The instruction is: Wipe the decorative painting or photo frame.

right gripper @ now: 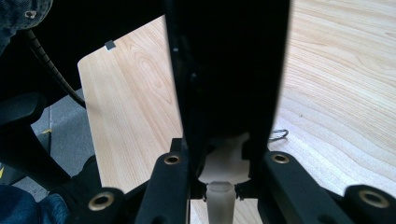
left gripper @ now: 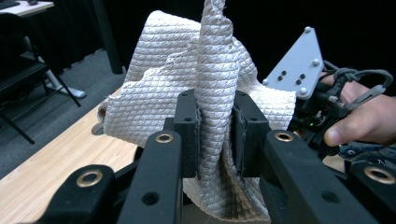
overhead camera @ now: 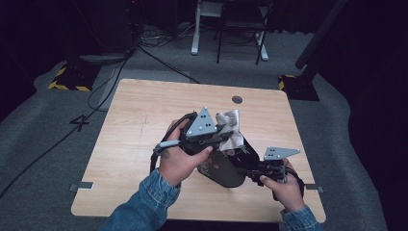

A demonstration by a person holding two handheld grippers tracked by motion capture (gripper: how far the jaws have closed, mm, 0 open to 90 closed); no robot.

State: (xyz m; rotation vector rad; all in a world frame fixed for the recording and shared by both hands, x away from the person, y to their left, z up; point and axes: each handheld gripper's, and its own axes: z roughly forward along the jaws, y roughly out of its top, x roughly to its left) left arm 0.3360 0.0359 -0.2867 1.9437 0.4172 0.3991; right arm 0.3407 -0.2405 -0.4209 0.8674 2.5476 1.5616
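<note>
The person's left hand (overhead camera: 180, 161), in a blue denim sleeve (overhead camera: 146, 199), holds the left claw (left gripper: 215, 133) raised toward the far side, its black jaws clamped tight on what they hold. Near and to the right, the right hand (overhead camera: 284, 187) grips the right claw (right gripper: 219, 184), held lower with its jaws pinched together.

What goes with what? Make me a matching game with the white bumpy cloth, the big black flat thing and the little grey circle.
1. white quilted cloth
2. black flat object
3. small grey round disc

A. near the far edge of the light wooden table
B. pinched in the left gripper
C. held by the right gripper

Pairs: 1-B, 2-C, 3-A
</note>
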